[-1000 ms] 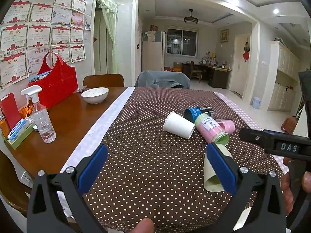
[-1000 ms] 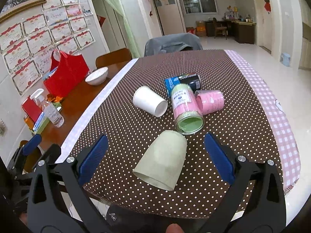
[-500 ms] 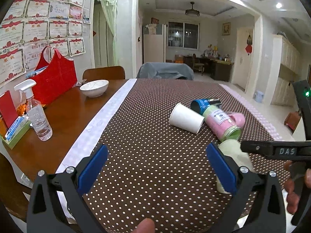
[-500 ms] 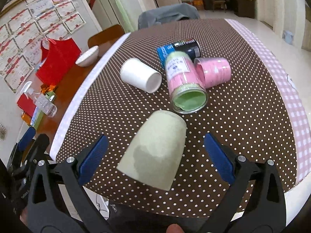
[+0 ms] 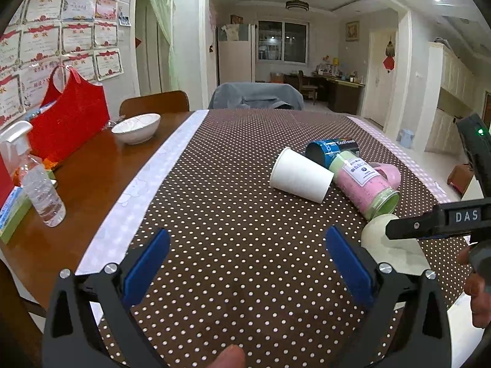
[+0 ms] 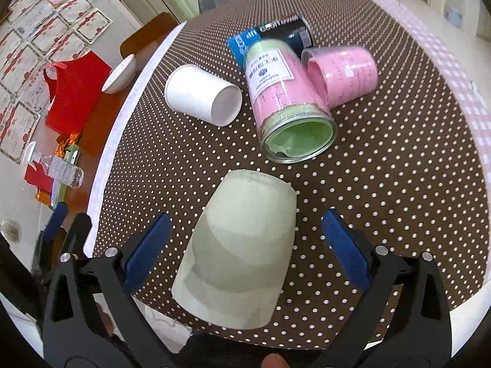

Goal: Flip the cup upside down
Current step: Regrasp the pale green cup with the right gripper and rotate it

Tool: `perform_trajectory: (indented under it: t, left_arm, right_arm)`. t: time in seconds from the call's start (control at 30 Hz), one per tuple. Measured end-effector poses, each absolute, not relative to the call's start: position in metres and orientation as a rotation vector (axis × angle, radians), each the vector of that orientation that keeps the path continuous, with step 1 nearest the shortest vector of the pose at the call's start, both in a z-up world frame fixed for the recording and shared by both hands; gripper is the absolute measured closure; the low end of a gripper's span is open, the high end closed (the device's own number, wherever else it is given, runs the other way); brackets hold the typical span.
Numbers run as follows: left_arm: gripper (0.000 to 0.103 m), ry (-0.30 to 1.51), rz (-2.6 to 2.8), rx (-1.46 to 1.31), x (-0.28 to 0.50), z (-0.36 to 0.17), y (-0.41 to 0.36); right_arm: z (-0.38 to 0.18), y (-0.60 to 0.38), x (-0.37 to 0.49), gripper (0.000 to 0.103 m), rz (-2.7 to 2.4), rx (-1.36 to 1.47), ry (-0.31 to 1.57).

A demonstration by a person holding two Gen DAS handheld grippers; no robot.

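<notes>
Pale green, the cup [image 6: 242, 245] stood mouth-down on the dotted cloth [image 6: 383, 168] near the table's front edge, its closed base uppermost. It sat between the blue pads [image 6: 147, 245] of the right gripper [image 6: 245, 239], whose jaws were spread wide; neither pad touched the cup wall, with a gap showing on both sides. From the left wrist camera the same cup [image 5: 389, 245] appeared at the right, partly hidden behind the right gripper's black finger [image 5: 435, 220], marked DAS.

The left gripper [image 5: 247, 263] hovered over bare cloth [image 5: 230, 214], its jaws likewise spread and holding nothing. Its blue pad [image 5: 147, 263] framed only polka dots, and the cup lay just outside its right pad.

Beyond the cup, a white paper cup [image 6: 202, 95] lay on its side with its mouth facing right. Just beside it lay a clear tumbler [image 6: 285, 104] with pink and green inside and a white label, its mouth pointing toward the green cup. A pink cup [image 6: 343, 73] lay on its side, touching the tumbler's right flank, and a dark can [image 6: 276, 36] with a blue band lay behind both.

On the bare wood to the left stood a white bowl [image 5: 136, 127], a red bag [image 5: 70, 113] and a spray bottle [image 5: 40, 184]. Certificates [image 5: 46, 43] covered the wall.
</notes>
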State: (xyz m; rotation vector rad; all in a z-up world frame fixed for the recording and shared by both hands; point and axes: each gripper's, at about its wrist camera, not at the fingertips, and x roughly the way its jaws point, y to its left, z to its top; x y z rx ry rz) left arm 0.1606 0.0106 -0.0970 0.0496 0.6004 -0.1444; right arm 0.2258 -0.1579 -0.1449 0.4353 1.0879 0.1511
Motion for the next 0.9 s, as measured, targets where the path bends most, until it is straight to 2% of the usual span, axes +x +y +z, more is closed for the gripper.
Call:
perform_trajectory:
  t: [0.33, 0.47, 0.6, 0.67, 0.77, 0.83, 0.9]
  left_arm:
    - [0.004, 0.651, -0.155, 0.031, 0.186, -0.114, 0.019]
    - [0.004, 0.662, -0.160, 0.030, 0.190, -0.117, 0.019]
    - [0.004, 0.664, -0.172, 0.034, 0.190, -0.118, 0.015]
    - [0.004, 0.667, -0.179, 0.036, 0.190, -0.119, 0.011]
    - [0.004, 0.668, -0.187, 0.043, 0.187, -0.120, 0.007]
    - [0.004, 0.666, -0.191, 0.047, 0.184, -0.120, 0.005]
    - [0.004, 0.665, -0.191, 0.049, 0.182, -0.119, 0.004]
  right_arm:
    - [-0.161, -0.162, 0.254, 0.006, 0.134, 0.507, 1.212]
    - [-0.169, -0.162, 0.262, 0.012, 0.152, 0.532, 1.289]
    - [-0.176, -0.162, 0.267, 0.014, 0.169, 0.544, 1.350]
    - [-0.179, -0.161, 0.271, 0.019, 0.186, 0.564, 1.384]
    - [-0.185, -0.161, 0.279, 0.021, 0.216, 0.609, 1.430]
    - [-0.184, -0.162, 0.280, 0.028, 0.235, 0.625, 1.433]
    - [-0.181, -0.162, 0.280, 0.029, 0.242, 0.609, 1.423]
